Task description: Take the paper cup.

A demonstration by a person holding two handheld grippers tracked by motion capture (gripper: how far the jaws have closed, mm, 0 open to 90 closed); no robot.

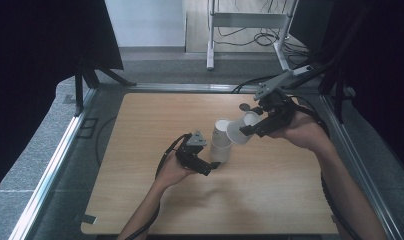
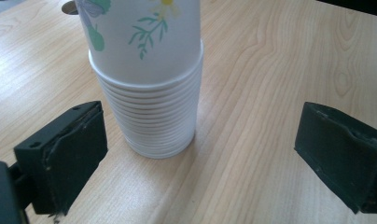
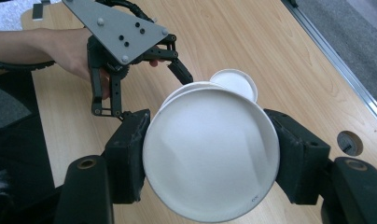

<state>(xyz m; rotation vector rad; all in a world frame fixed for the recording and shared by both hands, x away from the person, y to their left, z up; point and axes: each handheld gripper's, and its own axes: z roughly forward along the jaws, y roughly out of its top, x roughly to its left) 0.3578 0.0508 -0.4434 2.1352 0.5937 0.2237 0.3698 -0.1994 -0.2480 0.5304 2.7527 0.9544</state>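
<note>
**Cup coming to the stack**

While the right gripper [image 1: 246, 131] is clamping a single paper cup [image 1: 238, 131] across its sides, it is holding that cup tipped, w/ the open mouth facing back toward its own camera — prob. so the cup can be lined up w/ the stack of cups [image 1: 221, 141]. That stack is standing mouth-down near table [image 1: 270, 200] centre, approx. 9 o'clock of the held cup and just beside it. At the stack's 7 o'clock the left gripper [image 1: 213, 166] is waiting low by the base, jaws spread wide w/ nothing between them — the stack is sitting ahead in the gap, untouched, likely ready to be steadied. Whether the cup is touching the stack's top, can't tell.
</note>
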